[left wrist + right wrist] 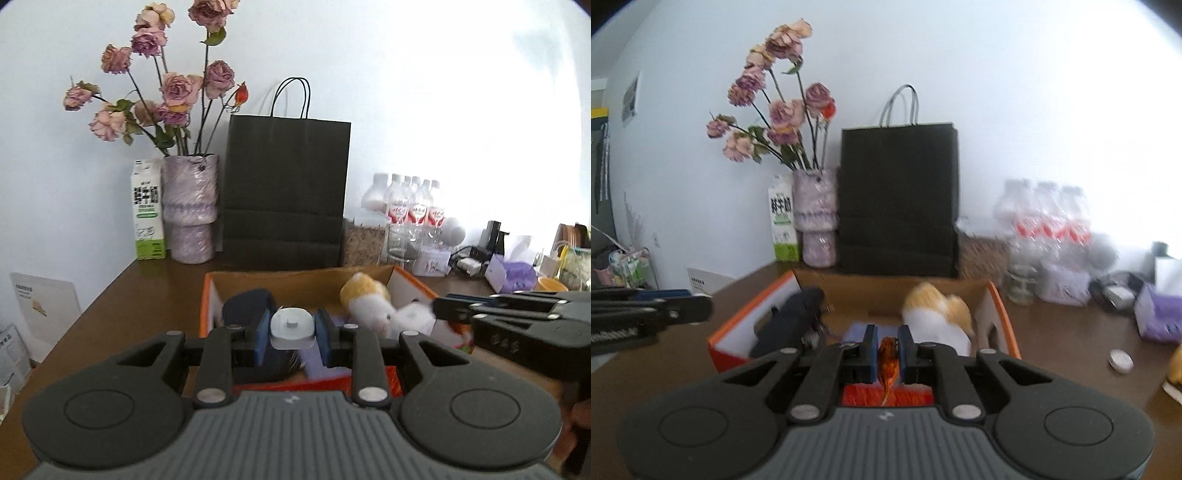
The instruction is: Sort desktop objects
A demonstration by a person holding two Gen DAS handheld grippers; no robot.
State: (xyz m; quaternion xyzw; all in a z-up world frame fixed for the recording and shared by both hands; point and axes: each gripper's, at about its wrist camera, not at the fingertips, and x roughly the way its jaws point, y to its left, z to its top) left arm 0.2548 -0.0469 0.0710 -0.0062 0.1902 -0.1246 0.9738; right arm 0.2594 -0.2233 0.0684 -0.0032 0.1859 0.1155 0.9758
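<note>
Left gripper (291, 330): clamped on a white cap (291, 328); orange box (210, 295) beyond
Right gripper (887, 350): clamped on an orange wrapper (888, 360); plush toy (938, 314) ahead

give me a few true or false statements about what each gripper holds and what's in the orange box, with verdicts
1. The left gripper grips a small white plastic cap-like object. True.
2. The right gripper has empty jaws. False: they pinch a thin orange crinkly wrapper-like item.
3. A yellow and white plush toy lies in the open orange cardboard box. True.
4. The black paper bag lies flat on the brown wooden desk. False: it stands upright behind the box.
</note>
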